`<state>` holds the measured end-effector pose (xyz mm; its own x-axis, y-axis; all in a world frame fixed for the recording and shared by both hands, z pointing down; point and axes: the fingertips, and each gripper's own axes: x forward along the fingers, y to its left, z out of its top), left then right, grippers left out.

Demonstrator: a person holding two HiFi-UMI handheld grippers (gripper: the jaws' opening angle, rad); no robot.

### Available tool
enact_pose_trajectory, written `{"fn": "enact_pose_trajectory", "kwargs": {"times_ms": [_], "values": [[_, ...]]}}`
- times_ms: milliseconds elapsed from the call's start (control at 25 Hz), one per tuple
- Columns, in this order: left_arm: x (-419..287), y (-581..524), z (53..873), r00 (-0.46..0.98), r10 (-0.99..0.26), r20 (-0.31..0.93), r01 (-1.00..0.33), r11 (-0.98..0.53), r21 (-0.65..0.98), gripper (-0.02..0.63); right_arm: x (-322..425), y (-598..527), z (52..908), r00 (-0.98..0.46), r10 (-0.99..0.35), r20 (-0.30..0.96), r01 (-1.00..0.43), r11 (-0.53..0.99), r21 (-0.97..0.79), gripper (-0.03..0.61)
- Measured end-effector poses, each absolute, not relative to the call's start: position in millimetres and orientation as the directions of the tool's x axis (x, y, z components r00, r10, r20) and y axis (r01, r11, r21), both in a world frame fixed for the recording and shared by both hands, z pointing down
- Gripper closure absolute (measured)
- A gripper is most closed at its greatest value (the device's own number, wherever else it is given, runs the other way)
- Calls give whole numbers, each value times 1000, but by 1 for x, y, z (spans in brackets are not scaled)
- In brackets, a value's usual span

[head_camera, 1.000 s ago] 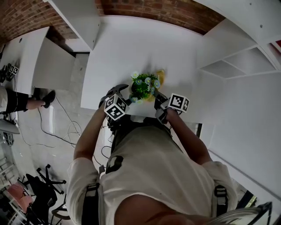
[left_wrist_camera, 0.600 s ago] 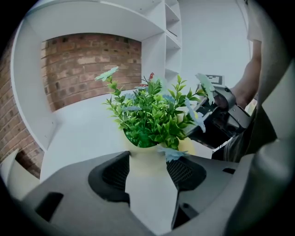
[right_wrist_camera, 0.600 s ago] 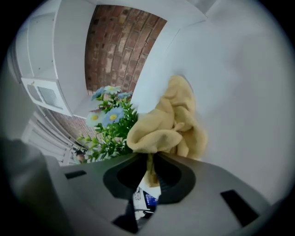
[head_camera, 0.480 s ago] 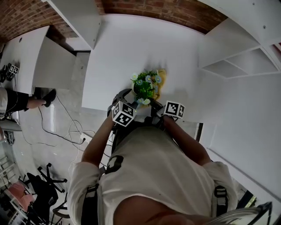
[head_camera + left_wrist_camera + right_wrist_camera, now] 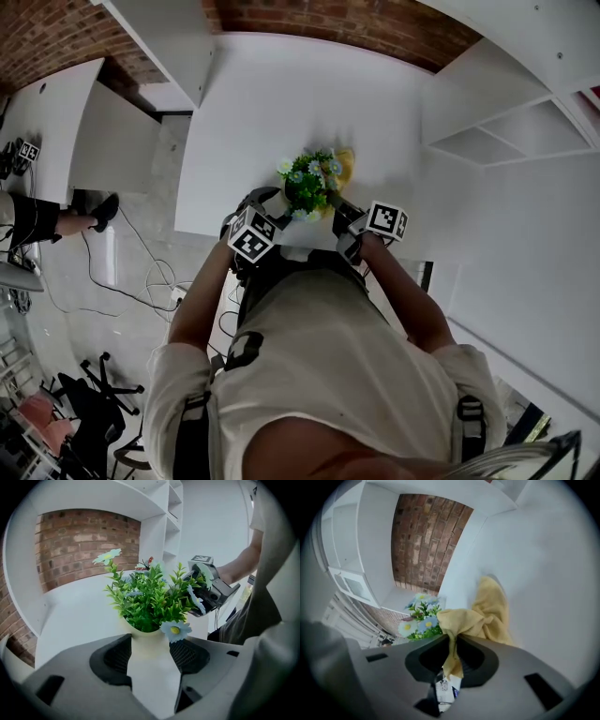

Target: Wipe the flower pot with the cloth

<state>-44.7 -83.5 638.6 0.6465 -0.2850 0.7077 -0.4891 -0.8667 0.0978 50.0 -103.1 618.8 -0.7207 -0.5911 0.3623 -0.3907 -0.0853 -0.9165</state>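
Left gripper view: left gripper (image 5: 151,645) jaws have just been closing; pads press both sides of the pot (image 5: 146,637).
Right gripper (image 5: 452,641): nearly together, pinching the cloth (image 5: 487,616).
Pot: upright by the worktop's (image 5: 281,94) front edge, holding a plant (image 5: 307,186).
Cloth: bunched just beside the plant.

From my head the plant (image 5: 307,187) hides the flower pot (image 5: 147,639) beneath it, and beside that plant my cloth (image 5: 344,166) shows only a yellow edge.
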Motion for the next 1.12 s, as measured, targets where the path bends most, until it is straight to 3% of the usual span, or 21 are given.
{"fn": "enact_pose_trajectory", "kwargs": {"times_ms": [160, 440, 560, 760, 1120], "values": [[-41, -87, 640, 649, -293, 702, -478, -875, 76, 347, 45, -103, 624, -727, -579, 370, -391, -95, -916, 517], [-36, -84, 644, 556, -421, 716, -641, -766, 48, 351, 27, -63, 640, -748, -527, 404, -391, -141, -909, 517], [-32, -78, 644, 556, -422, 716, -650, -758, 58, 351, 16, -48, 644, -767, -482, 423, -401, -154, -903, 516], [-29, -67, 644, 587, -361, 725, -588, -806, 75, 351, 25, -52, 644, -747, -480, 459, -442, -157, -883, 517], [-44, -83, 644, 573, -234, 786, -388, -922, 8, 404, 56, -105, 623, -675, -611, 414, -431, -128, -893, 517]]}}
